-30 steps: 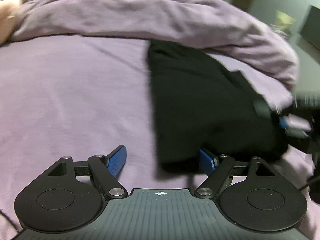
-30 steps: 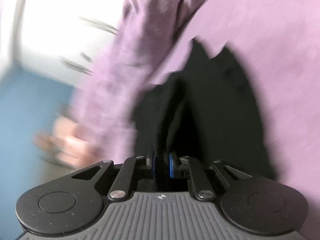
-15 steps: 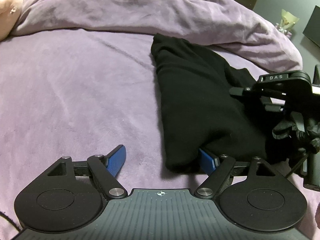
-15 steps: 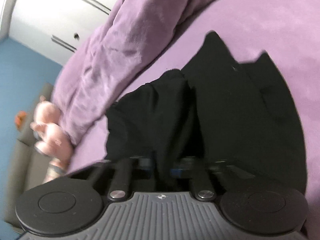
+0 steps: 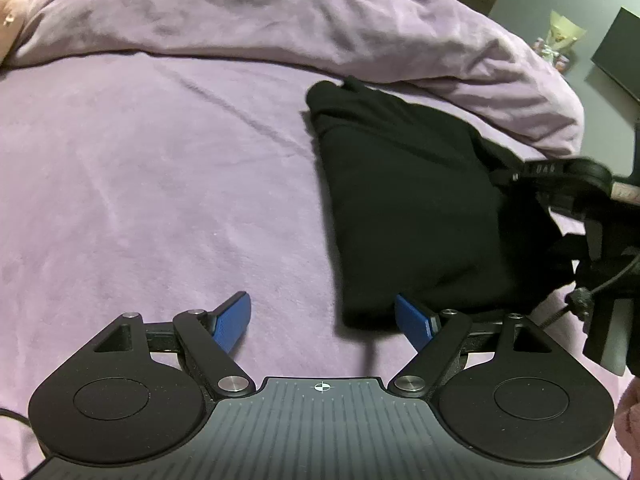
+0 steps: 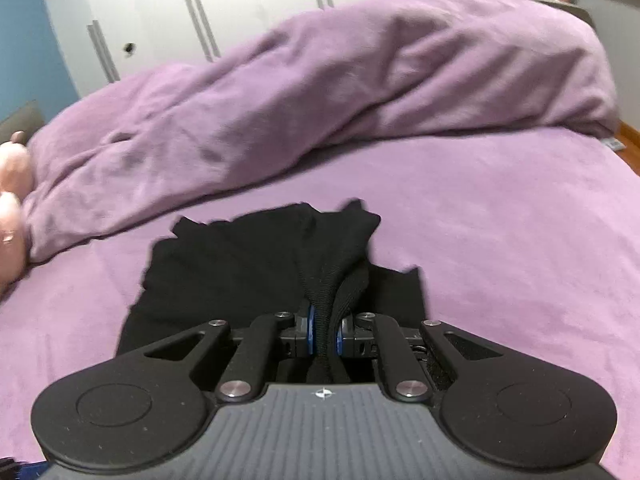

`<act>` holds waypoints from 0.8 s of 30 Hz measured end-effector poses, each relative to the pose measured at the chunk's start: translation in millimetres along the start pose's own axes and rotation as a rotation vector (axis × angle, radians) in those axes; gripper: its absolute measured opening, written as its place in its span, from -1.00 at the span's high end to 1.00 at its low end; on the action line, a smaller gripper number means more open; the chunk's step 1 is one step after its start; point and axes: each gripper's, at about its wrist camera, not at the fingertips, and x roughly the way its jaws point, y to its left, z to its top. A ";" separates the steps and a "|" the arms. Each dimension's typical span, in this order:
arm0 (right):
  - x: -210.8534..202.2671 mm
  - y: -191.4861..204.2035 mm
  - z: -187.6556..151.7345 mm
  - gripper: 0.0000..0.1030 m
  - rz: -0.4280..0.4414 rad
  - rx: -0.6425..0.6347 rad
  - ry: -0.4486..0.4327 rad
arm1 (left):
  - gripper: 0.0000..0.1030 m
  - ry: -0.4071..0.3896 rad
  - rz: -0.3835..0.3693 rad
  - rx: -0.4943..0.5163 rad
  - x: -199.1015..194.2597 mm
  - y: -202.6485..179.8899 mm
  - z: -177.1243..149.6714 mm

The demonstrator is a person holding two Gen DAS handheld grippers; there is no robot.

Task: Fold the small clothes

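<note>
My right gripper (image 6: 324,334) pinches a bunched fold of the black garment (image 6: 248,268), low centre of frame on the purple bed (image 6: 520,240); my left gripper (image 5: 324,322) gapes empty beside its near edge.

I'm in a home bedroom: purple bed (image 6: 500,208) w/ bunched duvet (image 6: 360,80), white wardrobe doors (image 6: 224,8) behind.

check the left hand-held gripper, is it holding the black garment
No, the left hand-held gripper stands wide open, with only the black garment edge lying by one pad.
</note>
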 end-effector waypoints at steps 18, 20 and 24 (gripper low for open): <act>-79.9 -74.5 -104.6 0.31 0.232 0.423 -0.015 | -0.72 0.051 -0.218 -0.116 29.0 -4.7 30.9; -76.3 -71.2 -100.3 0.68 0.214 0.420 -0.016 | -0.65 0.083 -0.219 -0.151 43.3 -4.9 35.4; -74.0 -78.1 -99.0 0.76 0.340 0.524 -0.019 | -0.59 0.090 -0.292 -0.227 50.6 -0.2 39.1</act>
